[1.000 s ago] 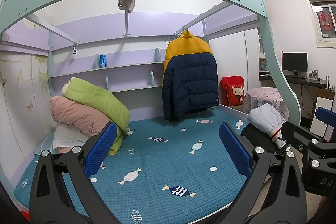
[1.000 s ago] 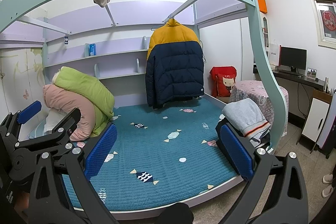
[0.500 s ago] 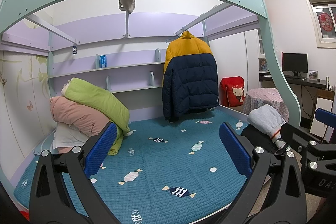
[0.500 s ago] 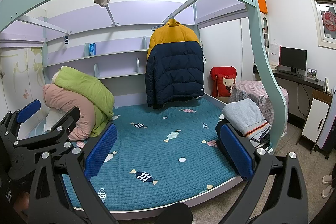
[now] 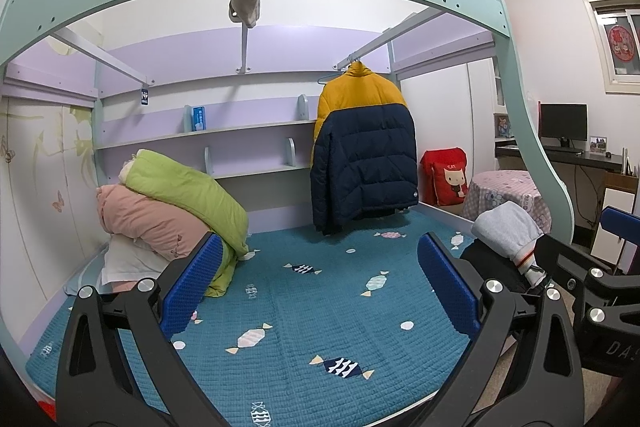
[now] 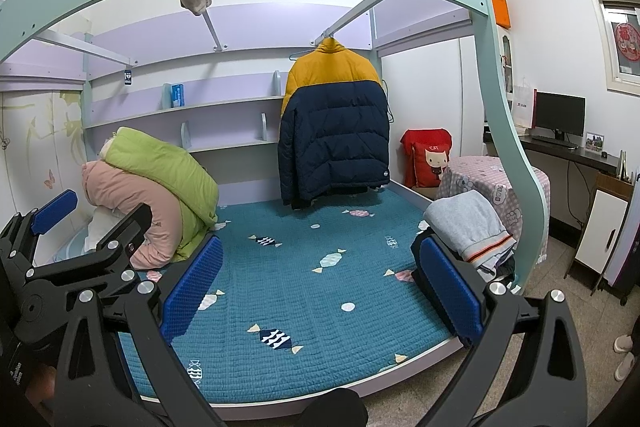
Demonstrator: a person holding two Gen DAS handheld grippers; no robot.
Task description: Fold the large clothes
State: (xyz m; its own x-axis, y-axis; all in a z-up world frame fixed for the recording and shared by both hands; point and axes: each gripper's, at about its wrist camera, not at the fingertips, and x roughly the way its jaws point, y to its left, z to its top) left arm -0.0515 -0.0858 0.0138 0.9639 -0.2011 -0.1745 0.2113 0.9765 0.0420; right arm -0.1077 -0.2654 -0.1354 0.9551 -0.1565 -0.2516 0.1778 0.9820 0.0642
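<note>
Up front in the left wrist view, the left gripper (image 5: 320,291) hangs over the bed (image 5: 304,311), jaws wide apart and empty, their blue pads ribbed. The bed cover is a quilted teal sheet with candy prints, flat and bare across its middle. A puffy yellow-and-navy jacket (image 5: 362,151) hangs from a rail at the back, well away from the jaws. Soft rolled quilts (image 5: 168,203), green over pink, pile up at the left. The right gripper (image 5: 592,291) shows partly at the right edge.

Over in the right wrist view, the right gripper (image 6: 320,287) also has its jaws apart, holding nothing. A grey folded garment (image 6: 468,223) sits at the bed's right edge, its lower part hidden behind one finger. The left gripper (image 6: 76,255) is cut off at the left.
</note>
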